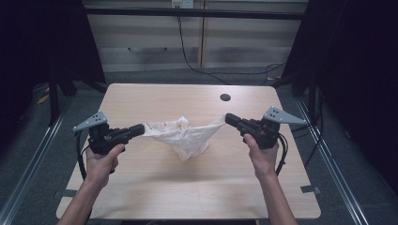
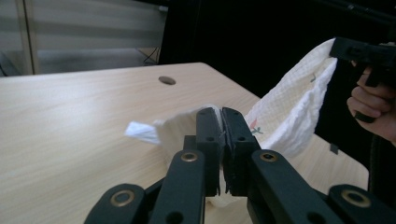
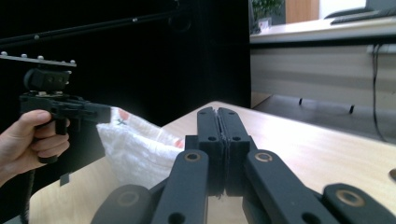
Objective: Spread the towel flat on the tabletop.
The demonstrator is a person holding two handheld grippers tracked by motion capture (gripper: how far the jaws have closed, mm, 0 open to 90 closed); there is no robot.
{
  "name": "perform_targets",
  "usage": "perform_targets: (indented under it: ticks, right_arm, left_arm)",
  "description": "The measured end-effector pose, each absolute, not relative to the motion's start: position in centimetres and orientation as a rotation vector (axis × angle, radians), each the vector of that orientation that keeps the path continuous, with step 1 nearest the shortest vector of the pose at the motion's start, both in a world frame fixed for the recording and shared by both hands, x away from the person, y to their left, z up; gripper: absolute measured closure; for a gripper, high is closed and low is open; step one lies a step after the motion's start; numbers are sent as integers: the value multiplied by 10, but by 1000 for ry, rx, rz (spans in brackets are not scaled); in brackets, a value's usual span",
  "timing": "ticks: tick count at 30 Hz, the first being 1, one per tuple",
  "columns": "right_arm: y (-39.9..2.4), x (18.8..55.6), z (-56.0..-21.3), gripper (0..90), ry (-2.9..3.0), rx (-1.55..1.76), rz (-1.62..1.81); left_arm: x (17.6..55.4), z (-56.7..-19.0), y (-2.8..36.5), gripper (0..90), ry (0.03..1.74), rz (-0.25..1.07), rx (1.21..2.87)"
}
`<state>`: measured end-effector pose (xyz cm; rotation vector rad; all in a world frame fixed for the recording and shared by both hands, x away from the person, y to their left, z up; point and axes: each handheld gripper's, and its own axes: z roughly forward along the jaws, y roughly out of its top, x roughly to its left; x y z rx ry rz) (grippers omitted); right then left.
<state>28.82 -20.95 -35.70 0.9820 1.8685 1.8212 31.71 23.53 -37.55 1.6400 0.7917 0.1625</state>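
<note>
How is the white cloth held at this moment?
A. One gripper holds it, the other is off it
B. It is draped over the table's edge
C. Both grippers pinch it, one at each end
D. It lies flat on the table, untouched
C: the left gripper and the right gripper each clamp an end of the white cloth, which sags between them over the table.

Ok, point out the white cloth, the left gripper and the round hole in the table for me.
white cloth [image 1: 187,138], high view, on its sagging middle.
left gripper [image 1: 141,128], high view, at its fingers' tips, shut on the cloth's corner.
round hole [image 1: 225,97], high view, on its dark centre.
</note>
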Motion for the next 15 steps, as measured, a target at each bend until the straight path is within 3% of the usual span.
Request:
perform_targets:
  ticks: [15]
  right_arm:
    - [-219,299,-312,896,1848,963,1733]
  left_arm:
    - [341,-323,225,866,790,277,1633]
